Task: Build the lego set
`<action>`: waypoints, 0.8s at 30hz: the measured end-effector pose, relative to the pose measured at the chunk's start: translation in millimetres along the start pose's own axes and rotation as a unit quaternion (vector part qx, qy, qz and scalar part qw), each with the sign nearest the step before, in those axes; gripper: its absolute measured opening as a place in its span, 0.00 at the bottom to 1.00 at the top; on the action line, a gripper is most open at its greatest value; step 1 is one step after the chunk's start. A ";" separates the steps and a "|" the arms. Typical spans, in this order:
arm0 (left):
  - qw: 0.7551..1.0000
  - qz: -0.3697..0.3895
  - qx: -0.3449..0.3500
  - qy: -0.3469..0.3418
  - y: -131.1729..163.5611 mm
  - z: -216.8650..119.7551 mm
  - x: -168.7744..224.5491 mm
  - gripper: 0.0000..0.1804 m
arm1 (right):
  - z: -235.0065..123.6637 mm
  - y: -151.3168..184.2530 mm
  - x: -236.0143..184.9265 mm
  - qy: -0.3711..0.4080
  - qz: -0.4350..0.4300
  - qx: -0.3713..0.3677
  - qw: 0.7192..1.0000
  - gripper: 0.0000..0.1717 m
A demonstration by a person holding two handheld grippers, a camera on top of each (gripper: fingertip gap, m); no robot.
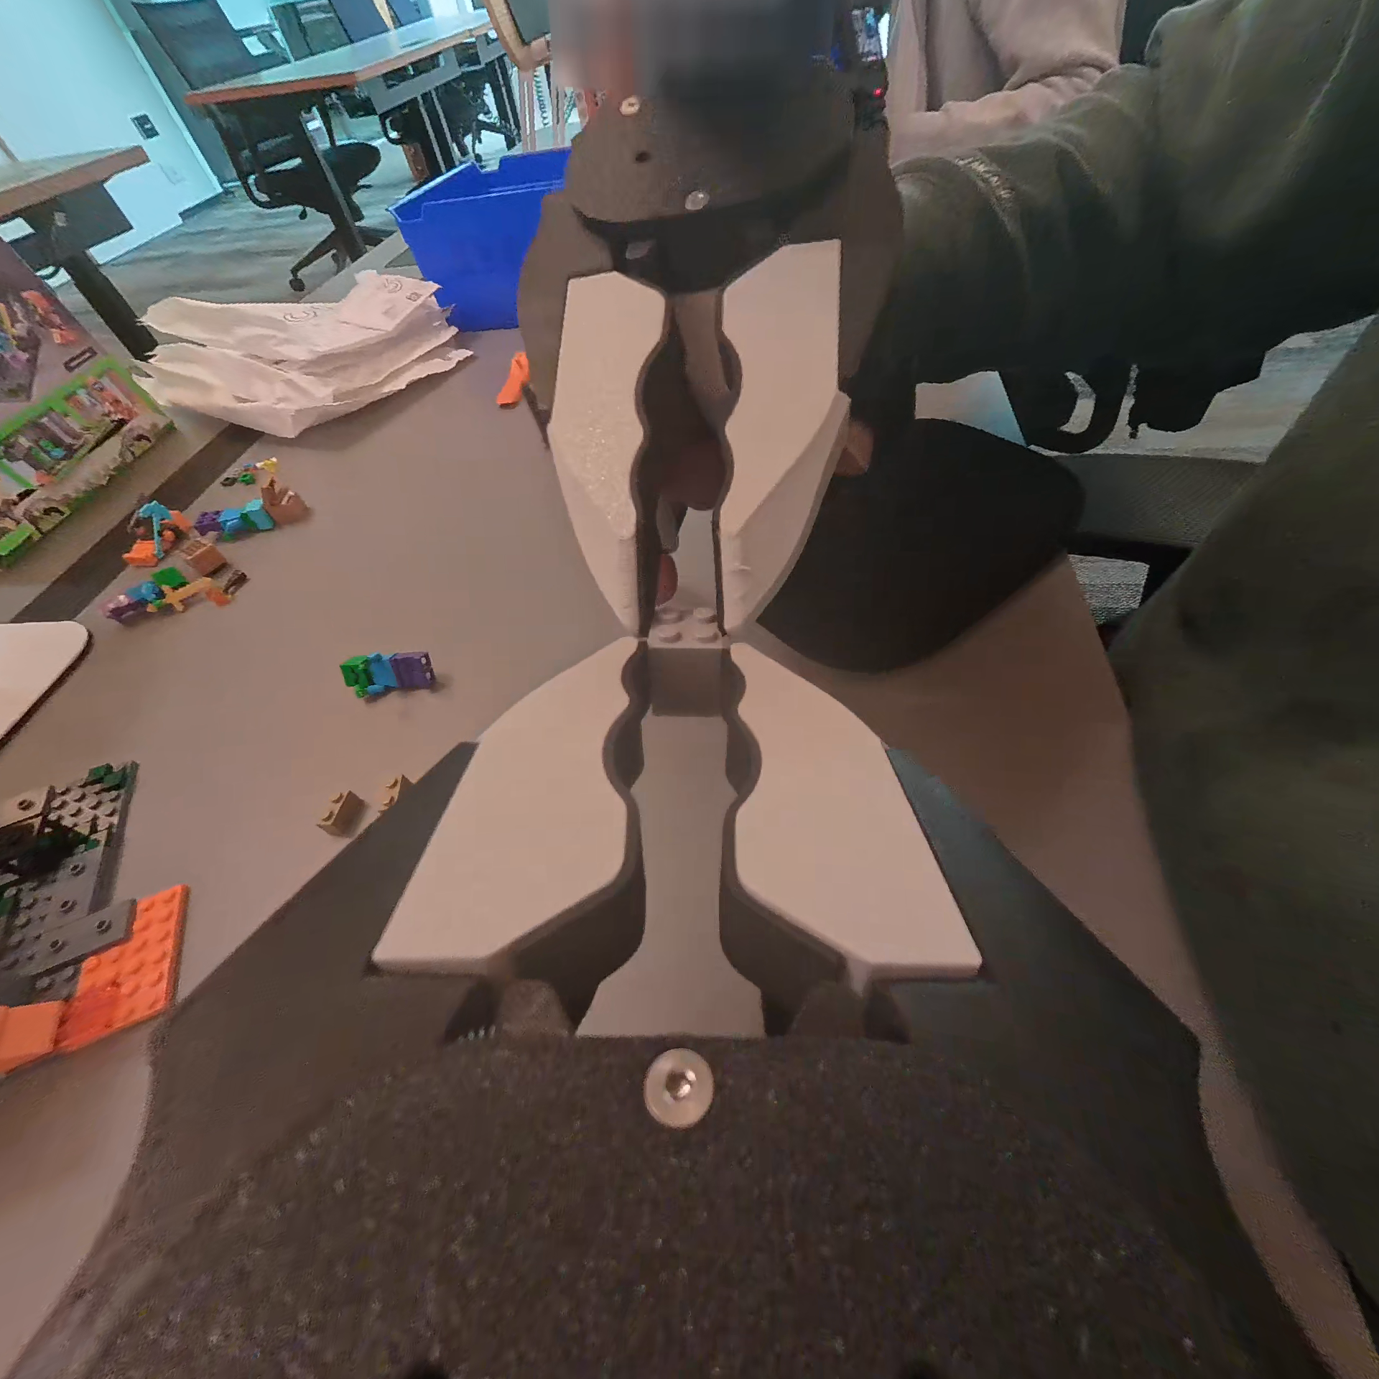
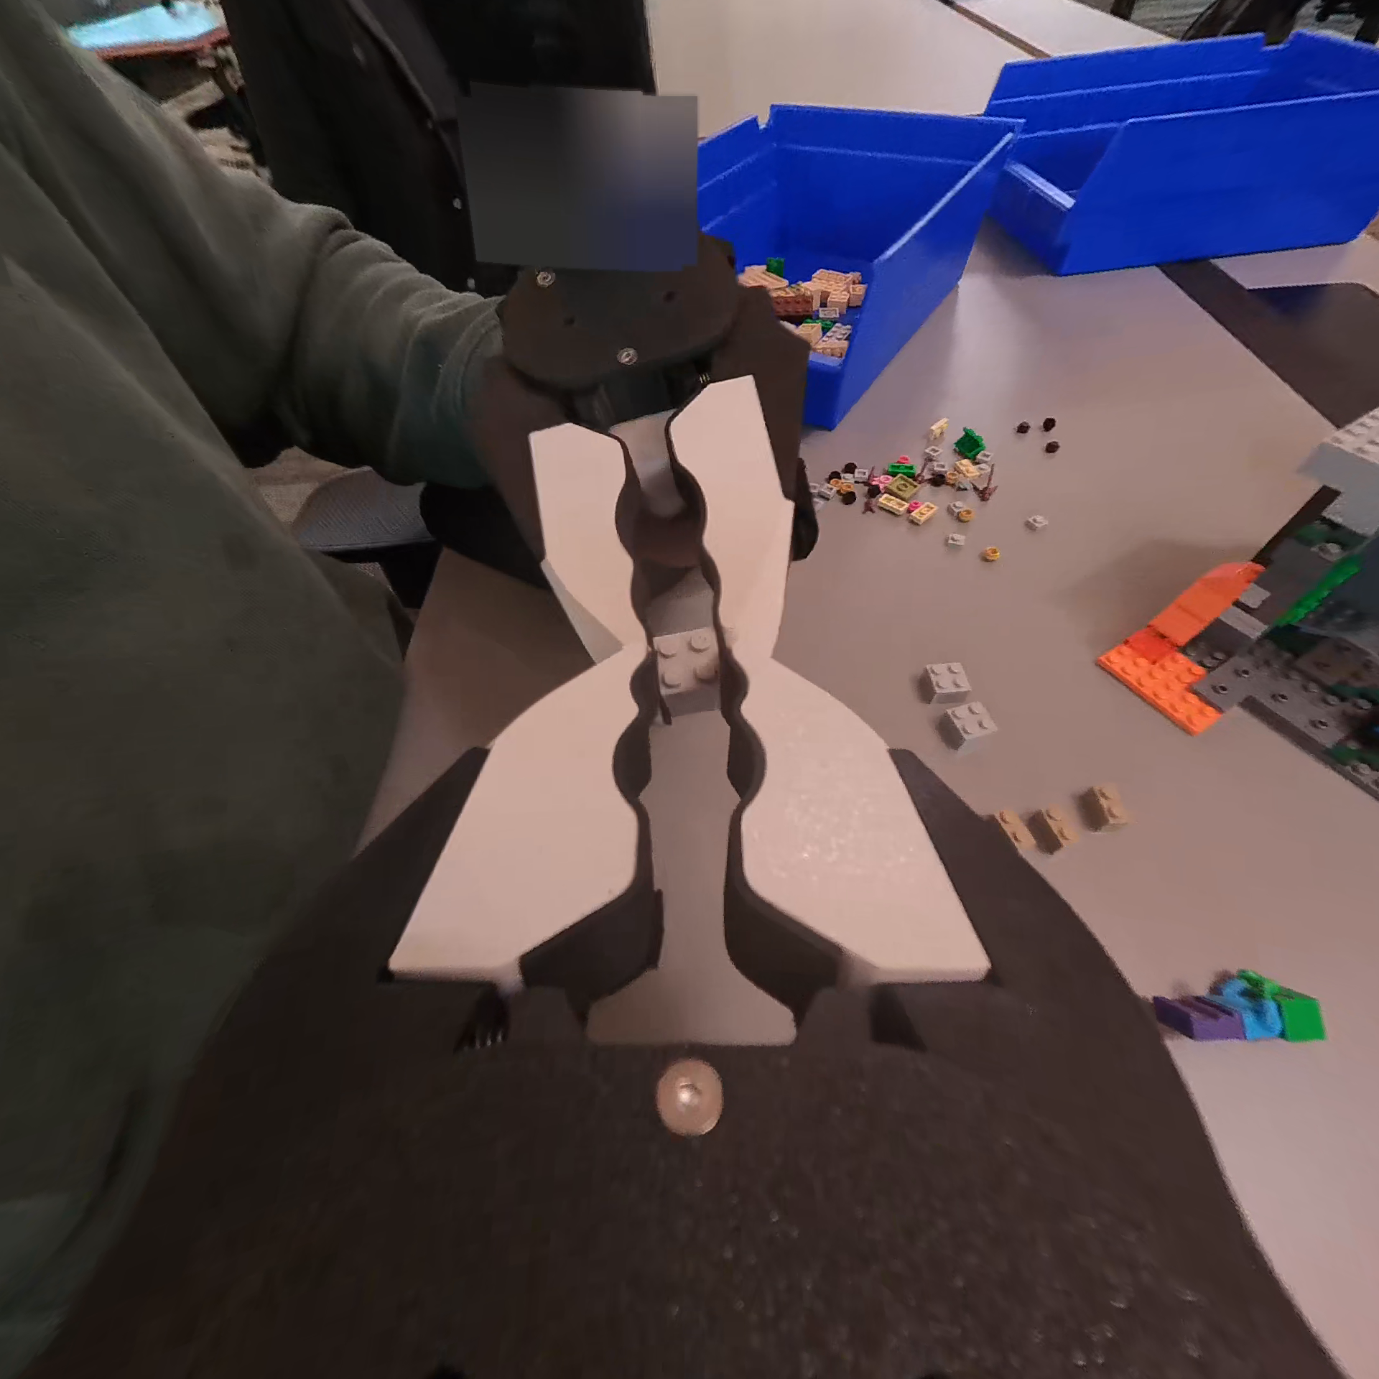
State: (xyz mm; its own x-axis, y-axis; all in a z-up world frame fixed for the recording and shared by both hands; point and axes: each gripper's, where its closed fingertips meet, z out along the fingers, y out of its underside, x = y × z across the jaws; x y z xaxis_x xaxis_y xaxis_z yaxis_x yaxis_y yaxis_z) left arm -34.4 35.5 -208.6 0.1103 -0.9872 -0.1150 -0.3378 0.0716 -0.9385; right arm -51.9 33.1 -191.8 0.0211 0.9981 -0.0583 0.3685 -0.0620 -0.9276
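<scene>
Grey brick (image 1: 685, 657) is sitting between both grippers, tip to tip above the tabletop (image 1: 418, 537). Left gripper (image 1: 685, 671) is gripping the brick, jaws narrow, pads pressing its sides. Right gripper (image 2: 690, 683) is clamping the same brick from the opposite end. Green-blue-purple figure (image 1: 388, 674) is lying at 9 o'clock; blue bin (image 2: 858, 246) at 1 o'clock in the right wrist view.

two blue bins (image 2: 895, 224), two loose grey bricks (image 2: 946, 683) (table), three tan bricks (image 2: 1052, 828).
</scene>
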 end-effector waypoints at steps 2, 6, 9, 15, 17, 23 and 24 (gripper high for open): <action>1.000 -0.001 -0.005 0.000 3.9 0.7 -0.1 0.09 | 2.0 2.9 1.2 0.016 -0.015 -0.013 1.000 0.09; 0.999 -0.012 -0.031 -0.006 18.9 0.3 -5.4 0.13 | 7.4 13.8 6.7 0.027 -0.018 -0.050 0.998 0.08; 0.997 -0.019 -0.064 -0.038 37.0 -8.2 -24.4 0.16 | 12.4 34.1 21.7 0.028 0.000 -0.099 0.995 0.08; 0.986 -0.038 -0.097 -0.128 58.3 -29.4 -65.4 0.12 | 34.6 71.0 45.0 0.024 0.004 -0.177 0.984 0.08; 0.982 -0.040 -0.112 -0.147 66.7 -33.7 -72.2 0.11 | 39.5 75.7 46.6 0.020 -0.005 -0.191 0.981 0.09; 0.974 -0.060 -0.134 -0.173 82.7 -39.2 -85.9 0.10 | 45.2 81.5 48.8 0.008 -0.001 -0.205 0.979 0.12; 0.973 -0.062 -0.132 -0.177 82.2 -40.1 -87.4 0.10 | 44.4 79.6 49.1 0.004 0.003 -0.202 0.979 0.14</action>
State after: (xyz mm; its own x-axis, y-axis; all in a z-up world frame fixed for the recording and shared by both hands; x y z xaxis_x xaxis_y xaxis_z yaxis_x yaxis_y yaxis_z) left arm -109.3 122.0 -262.6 0.4655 -0.8715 -0.1541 -0.5236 -0.1308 -0.8418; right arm -62.8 77.1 -284.9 0.0319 0.9978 -0.0583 0.7064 -0.0638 -0.7049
